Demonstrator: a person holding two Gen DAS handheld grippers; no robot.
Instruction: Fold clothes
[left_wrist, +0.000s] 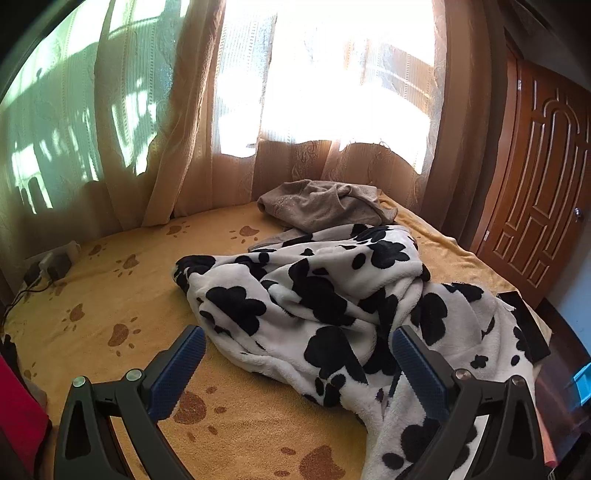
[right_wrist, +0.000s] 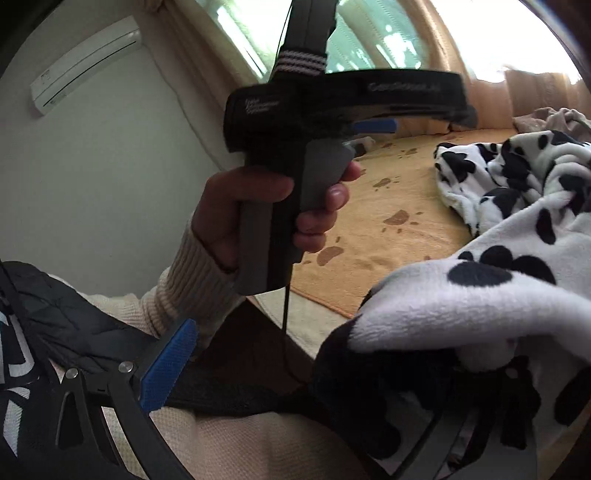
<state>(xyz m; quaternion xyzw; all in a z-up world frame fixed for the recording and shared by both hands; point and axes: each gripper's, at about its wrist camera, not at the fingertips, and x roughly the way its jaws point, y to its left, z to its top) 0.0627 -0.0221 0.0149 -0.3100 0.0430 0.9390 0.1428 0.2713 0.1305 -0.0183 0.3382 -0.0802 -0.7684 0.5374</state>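
A yellow paw-print bedspread (left_wrist: 110, 295) covers the bed beneath both grippers, with sheer curtains (left_wrist: 177, 110) hanging beyond it. The crumpled black-and-white cow-print fleece garment (left_wrist: 332, 295) lies ahead of the left gripper (left_wrist: 295, 369), whose blue-padded fingers (left_wrist: 177, 373) stand wide apart and empty, the right finger over the fleece edge. Past the fleece sits a bunched taupe garment (left_wrist: 321, 203). The right gripper (right_wrist: 332, 369) shows one blue pad (right_wrist: 168, 369); fleece drapes over the other finger, so its spread cannot be told. Beyond that pad, the person's left hand (right_wrist: 266, 210) grips the other gripper's handle
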